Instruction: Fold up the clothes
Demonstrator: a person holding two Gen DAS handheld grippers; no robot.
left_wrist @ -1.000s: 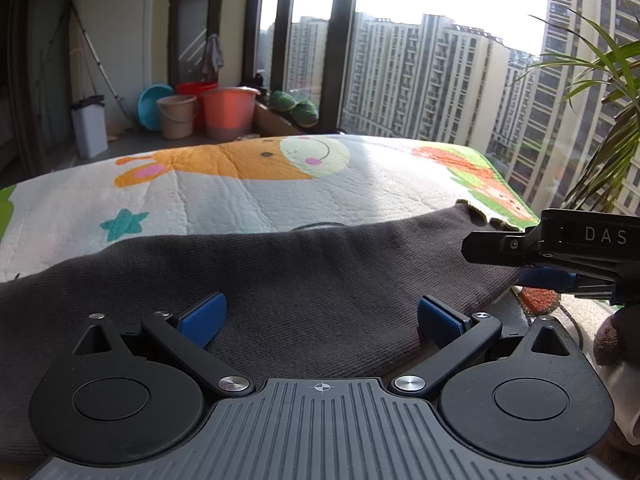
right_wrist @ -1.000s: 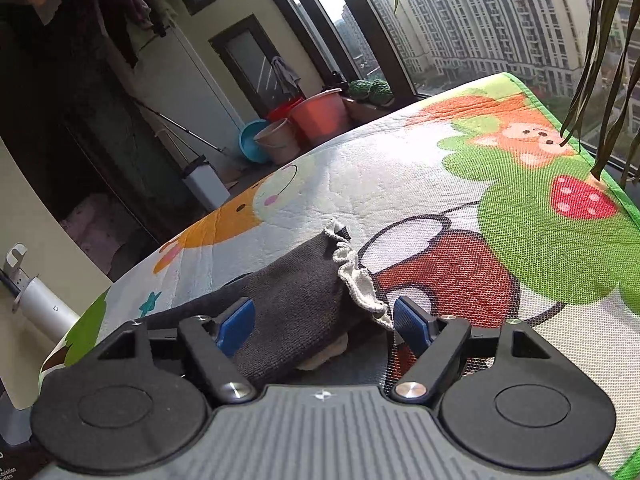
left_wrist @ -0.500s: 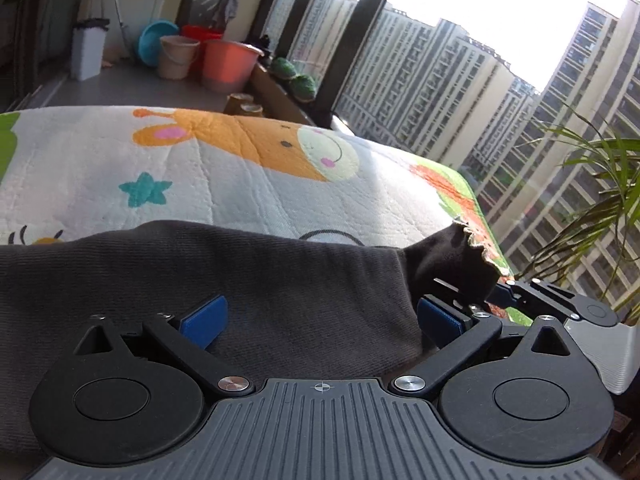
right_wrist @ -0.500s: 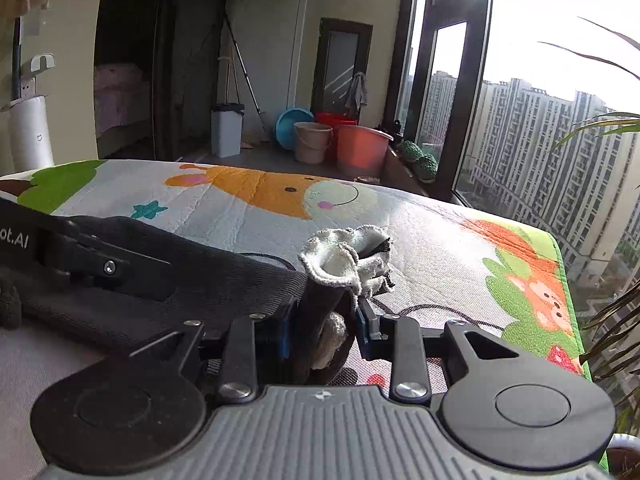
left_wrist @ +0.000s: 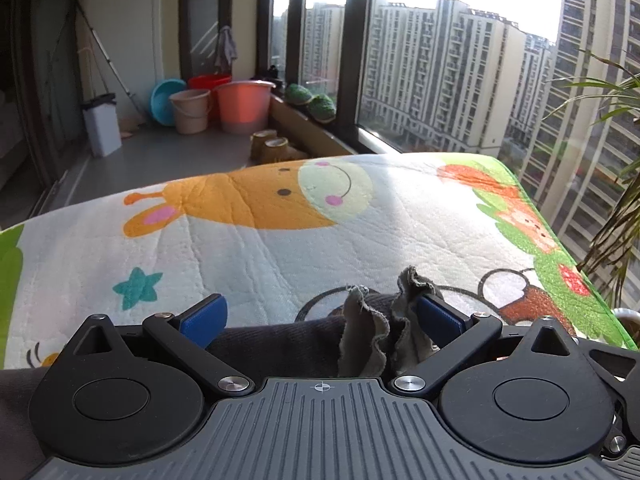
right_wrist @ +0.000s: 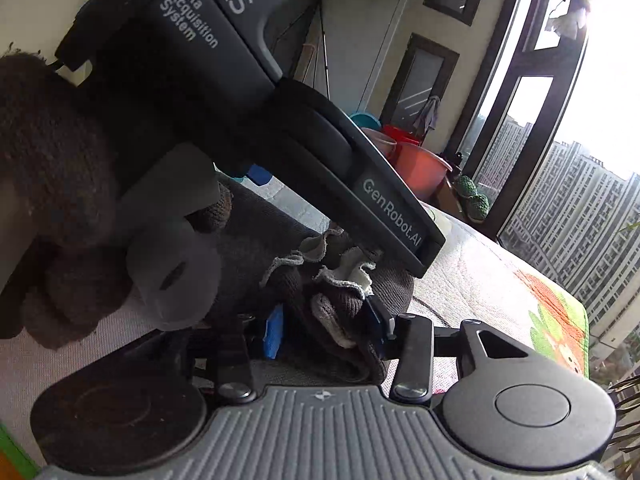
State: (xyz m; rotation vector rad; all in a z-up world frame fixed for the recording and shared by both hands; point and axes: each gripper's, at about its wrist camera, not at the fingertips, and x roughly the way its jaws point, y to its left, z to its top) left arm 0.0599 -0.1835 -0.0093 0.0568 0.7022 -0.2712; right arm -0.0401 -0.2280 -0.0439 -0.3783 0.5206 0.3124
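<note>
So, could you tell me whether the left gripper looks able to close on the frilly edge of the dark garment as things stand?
Probably yes: the left gripper is open, and the frilly edge of the dark garment stands bunched between its fingers, nothing blocking.

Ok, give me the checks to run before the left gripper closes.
1. Right gripper grip on the garment: ok, pads pinch bunched cloth.
2. Left gripper open: ok, jaws wide apart.
3. Frilled cuff between the left fingers: ok, close to one pad.
4. Clearance between the two grippers: cannot tell, they crowd close.
5. Garment lying flat on the mat: cannot tell, mostly hidden.
</note>
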